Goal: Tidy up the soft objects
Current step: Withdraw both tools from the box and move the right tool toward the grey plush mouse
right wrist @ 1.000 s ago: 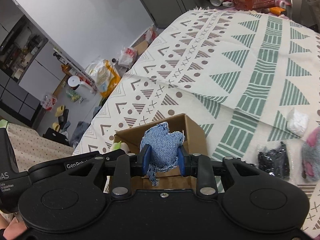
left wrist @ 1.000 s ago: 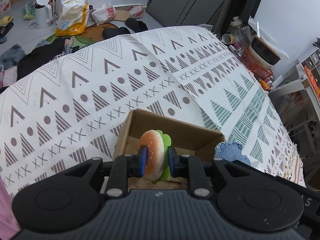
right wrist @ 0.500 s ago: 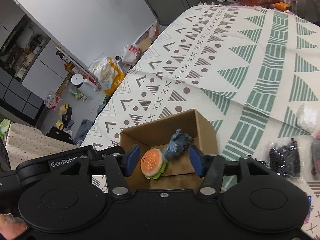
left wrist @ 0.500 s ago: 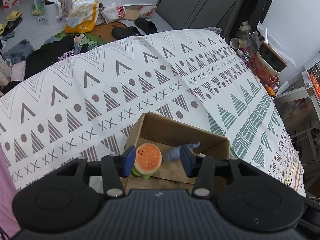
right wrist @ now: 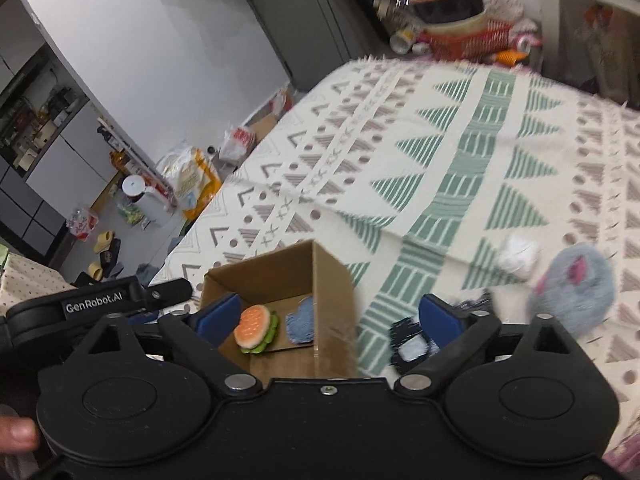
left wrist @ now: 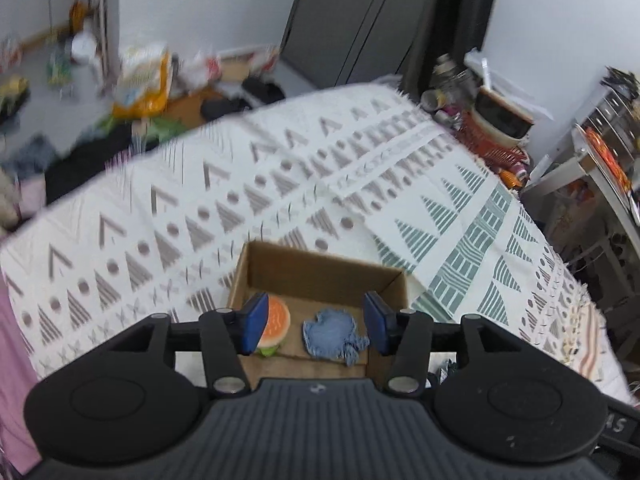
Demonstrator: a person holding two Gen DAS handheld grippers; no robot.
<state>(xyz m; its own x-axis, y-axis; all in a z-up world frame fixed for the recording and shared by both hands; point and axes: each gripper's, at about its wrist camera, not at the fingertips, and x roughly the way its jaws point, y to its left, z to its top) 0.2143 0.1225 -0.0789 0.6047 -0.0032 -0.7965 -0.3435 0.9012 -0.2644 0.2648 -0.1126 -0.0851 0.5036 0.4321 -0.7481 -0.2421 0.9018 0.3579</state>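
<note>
Two soft toys lie inside the cardboard box (left wrist: 320,276): a burger toy (left wrist: 274,326) at the box's 9 o'clock side and a blue denim toy (left wrist: 332,332) just beside it toward 3 o'clock, the two close together but apart. The box sits on a patterned cloth (left wrist: 200,216) with brown triangles, dots and green bands; what lies beneath the cloth cannot be told.

The left tool (left wrist: 316,326) hangs above the box with its blue pads spread wide, released, gripping nothing; the burger toy shows just beside the pad at 9 o'clock, and the denim toy lies between the pads, lower down on the box floor.

The right tool (right wrist: 328,318) is likewise released, its pads far apart and empty. In its view the box (right wrist: 280,276) lies at about 10 o'clock of the tool's gap, with the burger toy (right wrist: 256,330) and the denim toy (right wrist: 301,322) visible on its floor. The left tool's black body (right wrist: 92,304) shows at 9 o'clock, just beside the box.

On the cloth (right wrist: 440,168) at 3 o'clock of the box lie a dark packet (right wrist: 408,340) partly hidden by the right pad, a small white bundle (right wrist: 516,256), and a fluffy grey plush (right wrist: 572,292) with a pink patch. These three are well apart from the box. A fingertip (right wrist: 18,434) appears at the 8 o'clock edge of the right view. Much of the scene is motion-blurred.
</note>
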